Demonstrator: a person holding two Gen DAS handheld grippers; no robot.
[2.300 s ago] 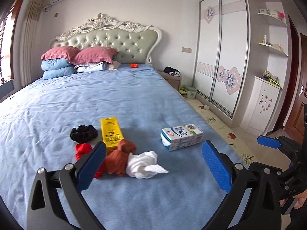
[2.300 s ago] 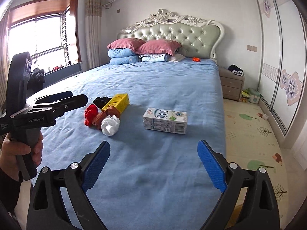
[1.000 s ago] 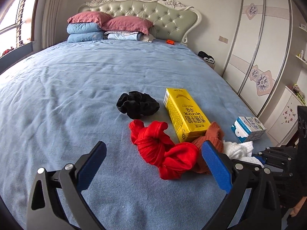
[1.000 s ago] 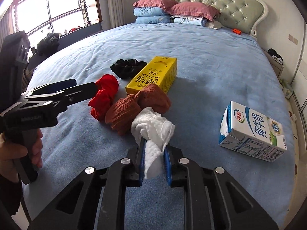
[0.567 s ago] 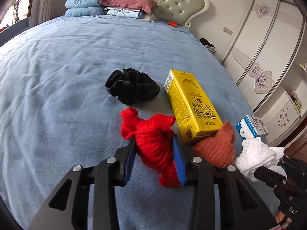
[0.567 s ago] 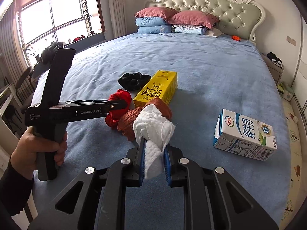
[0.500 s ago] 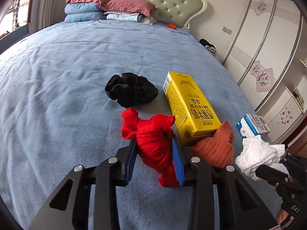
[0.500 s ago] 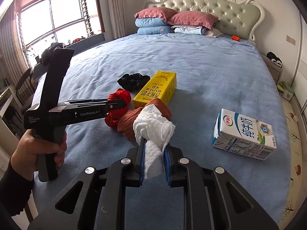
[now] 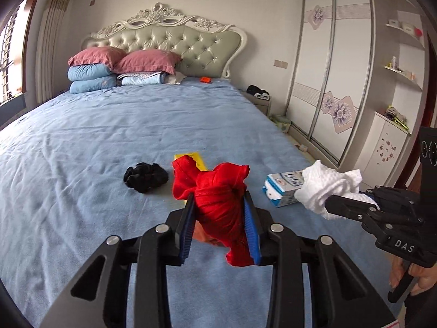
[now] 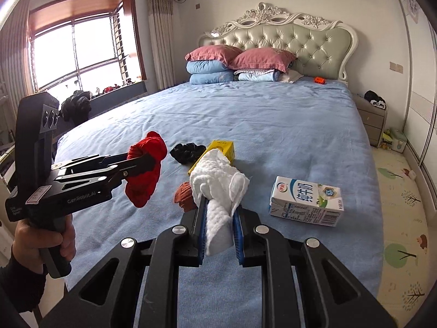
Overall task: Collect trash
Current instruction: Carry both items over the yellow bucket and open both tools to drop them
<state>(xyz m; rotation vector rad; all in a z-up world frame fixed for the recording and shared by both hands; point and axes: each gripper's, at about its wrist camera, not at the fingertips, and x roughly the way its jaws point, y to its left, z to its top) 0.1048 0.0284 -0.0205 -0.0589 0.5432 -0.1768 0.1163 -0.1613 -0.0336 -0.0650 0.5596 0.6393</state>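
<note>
My left gripper (image 9: 218, 205) is shut on a red cloth bundle (image 9: 215, 194) and holds it above the blue bed (image 9: 109, 125). It also shows in the right wrist view (image 10: 146, 172). My right gripper (image 10: 218, 205) is shut on a white crumpled cloth (image 10: 218, 183), also lifted; this cloth shows at the right of the left wrist view (image 9: 327, 186). On the bed lie a black scrunchie (image 10: 187, 151), a yellow carton (image 10: 221, 147), a rust-brown cloth (image 10: 184, 195) and a white-blue milk carton (image 10: 306, 201).
Pillows (image 9: 120, 65) are stacked at the headboard, with a small orange object (image 9: 205, 79) nearby. A nightstand (image 10: 372, 120) and wardrobe (image 9: 336, 82) stand on the right. A play mat (image 10: 401, 218) covers the floor beside the bed.
Both grippers closed on their cloths and lifted them off the bed; in the last half second both have risen and pulled back from the pile.
</note>
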